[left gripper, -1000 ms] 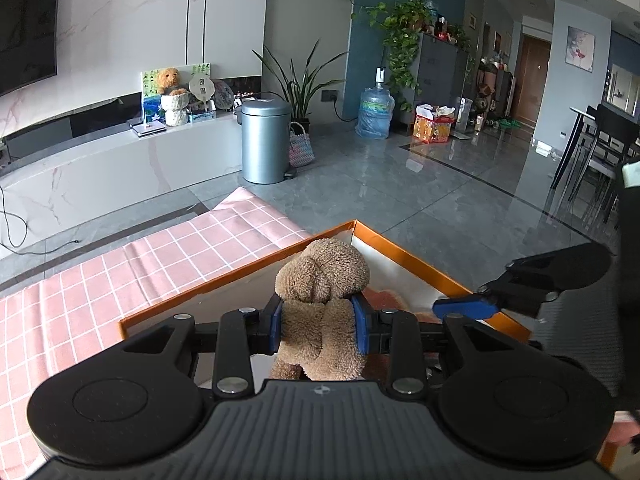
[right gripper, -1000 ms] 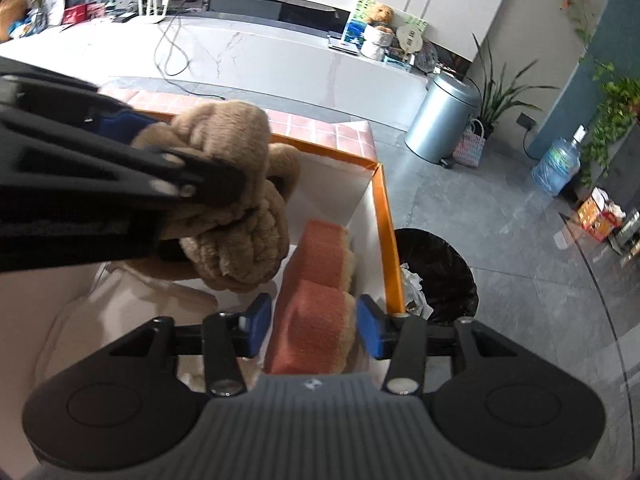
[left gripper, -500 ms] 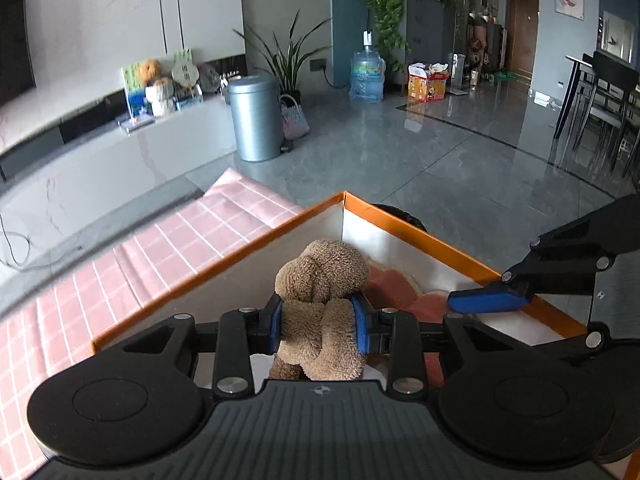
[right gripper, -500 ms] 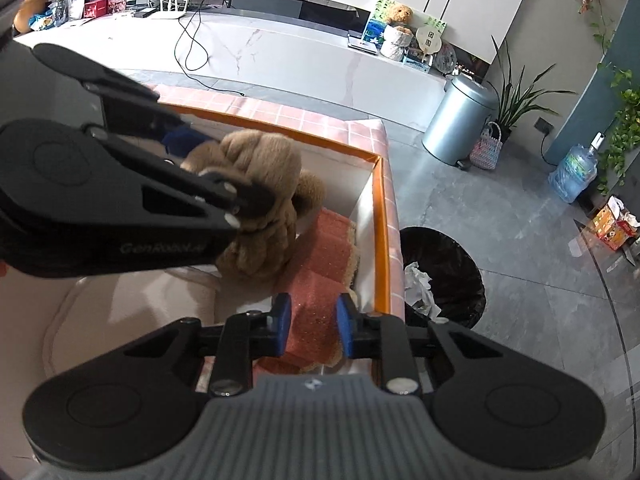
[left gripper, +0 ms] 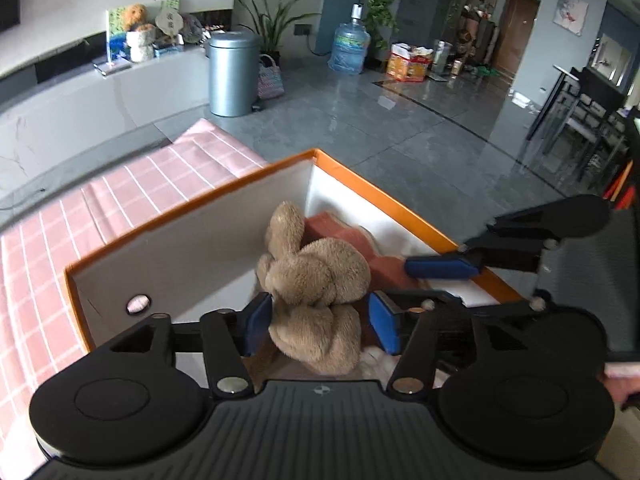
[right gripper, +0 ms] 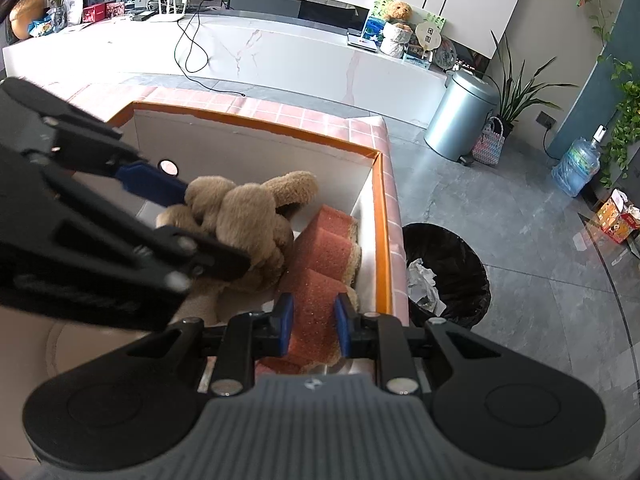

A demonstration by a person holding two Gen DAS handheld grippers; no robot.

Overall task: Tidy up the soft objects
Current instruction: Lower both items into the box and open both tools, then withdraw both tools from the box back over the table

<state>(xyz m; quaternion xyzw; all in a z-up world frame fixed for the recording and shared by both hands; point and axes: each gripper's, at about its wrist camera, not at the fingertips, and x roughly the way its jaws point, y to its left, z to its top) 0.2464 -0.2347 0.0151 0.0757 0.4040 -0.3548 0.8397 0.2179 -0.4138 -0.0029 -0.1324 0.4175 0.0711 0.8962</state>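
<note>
Left wrist view, left gripper (left gripper: 318, 322): jaws spread and just been opening; the blue pads stand clear of the plush toy (left gripper: 316, 276), which sits loose between them.
Plush toy, place: inside the orange-rimmed box (left gripper: 192, 210), near its far corner, leaning against the orange sponge block (left gripper: 340, 230).
Plush toy, handling: judged light, soft and very compressible, with shaggy pile that should not slip; limbs flop, so a grip on an ear or leg would let it dangle. Best hold looks like across the thick knotted middle.
Right wrist view, right gripper (right gripper: 311, 326): jaws drawn in narrow, pinching the near end of the sponge block (right gripper: 320, 276), which bulges slightly past the pads.
Sponge block, place: along the box's right wall (right gripper: 378, 216), just beside the toy (right gripper: 244, 216).
Sponge block, handling: likely light, springy foam with a rough grippy face; it squashes under pressure, so a hold across the narrow sides, not the tip, seems steadier.
Surroundings: pink checked cloth (left gripper: 80, 220) under the box; black waste bin (right gripper: 448, 272) on the floor beside it.
</note>
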